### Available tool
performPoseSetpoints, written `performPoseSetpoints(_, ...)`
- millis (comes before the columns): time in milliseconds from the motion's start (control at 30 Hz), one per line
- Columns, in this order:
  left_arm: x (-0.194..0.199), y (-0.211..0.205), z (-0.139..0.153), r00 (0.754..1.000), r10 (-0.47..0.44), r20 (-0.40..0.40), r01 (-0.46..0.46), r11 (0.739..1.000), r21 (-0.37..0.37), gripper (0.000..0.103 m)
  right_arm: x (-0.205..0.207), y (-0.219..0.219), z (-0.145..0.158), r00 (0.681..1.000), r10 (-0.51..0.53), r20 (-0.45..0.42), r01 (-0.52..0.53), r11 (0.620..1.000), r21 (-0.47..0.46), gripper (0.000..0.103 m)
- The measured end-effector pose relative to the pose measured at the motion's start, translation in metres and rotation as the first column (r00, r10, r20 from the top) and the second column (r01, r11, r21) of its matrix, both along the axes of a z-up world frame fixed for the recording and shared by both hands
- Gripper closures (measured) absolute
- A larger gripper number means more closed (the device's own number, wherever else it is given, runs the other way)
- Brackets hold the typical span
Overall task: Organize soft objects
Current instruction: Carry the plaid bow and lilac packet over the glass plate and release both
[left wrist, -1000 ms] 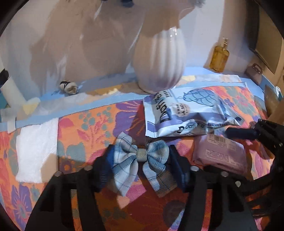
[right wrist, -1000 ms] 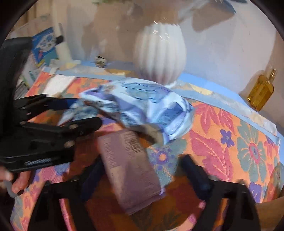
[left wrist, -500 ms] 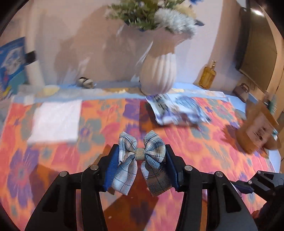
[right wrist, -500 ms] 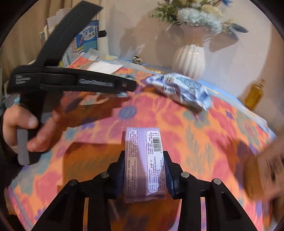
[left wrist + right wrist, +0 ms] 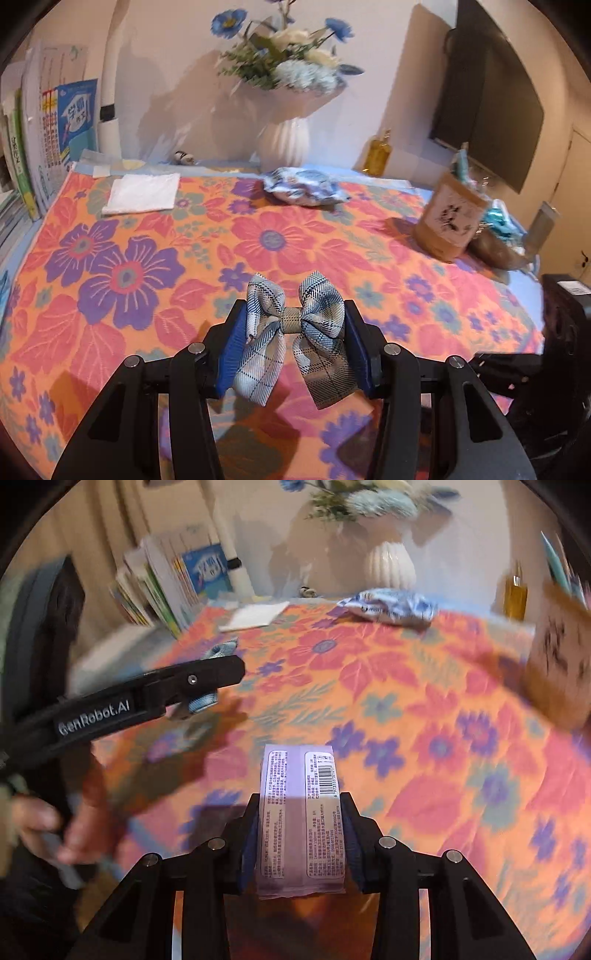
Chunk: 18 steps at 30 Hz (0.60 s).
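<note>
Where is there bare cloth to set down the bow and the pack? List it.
Free: the wide middle of the floral cloth, between the napkin at back left, the crumpled pouch at the back and the brown box at right. Crowded: the back edge by the vase and bottle, and around the box.

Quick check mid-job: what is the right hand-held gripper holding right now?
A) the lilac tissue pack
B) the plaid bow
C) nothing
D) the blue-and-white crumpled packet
A: the right hand-held gripper has its pads pressed on the lilac tissue pack, held above the floral cloth.
</note>
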<state>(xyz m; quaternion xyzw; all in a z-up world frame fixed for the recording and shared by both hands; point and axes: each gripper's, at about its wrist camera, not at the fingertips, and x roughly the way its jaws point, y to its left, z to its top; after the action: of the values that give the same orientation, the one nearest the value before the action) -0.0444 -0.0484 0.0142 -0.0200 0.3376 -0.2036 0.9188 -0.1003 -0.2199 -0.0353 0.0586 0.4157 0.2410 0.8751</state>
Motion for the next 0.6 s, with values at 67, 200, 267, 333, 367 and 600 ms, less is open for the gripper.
performPoseSetpoints(67, -0.003, -0.004, 0.009, 1.000, -0.013, 0.010, 0.013, 1.000, -0.016, 0.056, -0.006, -0.001, 0.009, 1.000, -0.014, 0.017, 0.014, 1.000, -0.002, 0.065)
performPoseSetpoints(200, -0.012, -0.022, 0.042, 0.995, -0.061, 0.077, 0.064, 0.997, -0.038, 0.056, -0.020, -0.021, 0.045, 0.992, -0.051, 0.114, 0.047, 0.998, 0.036, 0.065)
performPoseSetpoints(267, -0.014, -0.032, 0.056, 0.991, -0.085, 0.104, 0.090, 0.995, -0.045, 0.056, -0.025, -0.036, 0.062, 0.984, -0.084, 0.156, 0.078, 0.996, 0.044, 0.065)
performPoseSetpoints(333, -0.013, -0.047, 0.074, 0.984, -0.112, 0.137, 0.118, 0.992, -0.043, 0.056, -0.024, -0.058, 0.077, 0.979, -0.125, 0.158, 0.113, 0.990, 0.080, 0.065)
performPoseSetpoints(367, -0.013, -0.053, 0.081, 0.981, -0.124, 0.149, 0.131, 0.991, -0.041, 0.056, -0.023, -0.069, 0.082, 0.980, -0.140, 0.144, 0.124, 0.985, 0.116, 0.065)
performPoseSetpoints(600, 0.003, -0.139, 0.125, 0.943, -0.234, 0.237, 0.242, 0.970, -0.002, 0.053, -0.017, -0.185, 0.125, 0.916, -0.384, 0.115, 0.344, 0.901, 0.265, 0.065)
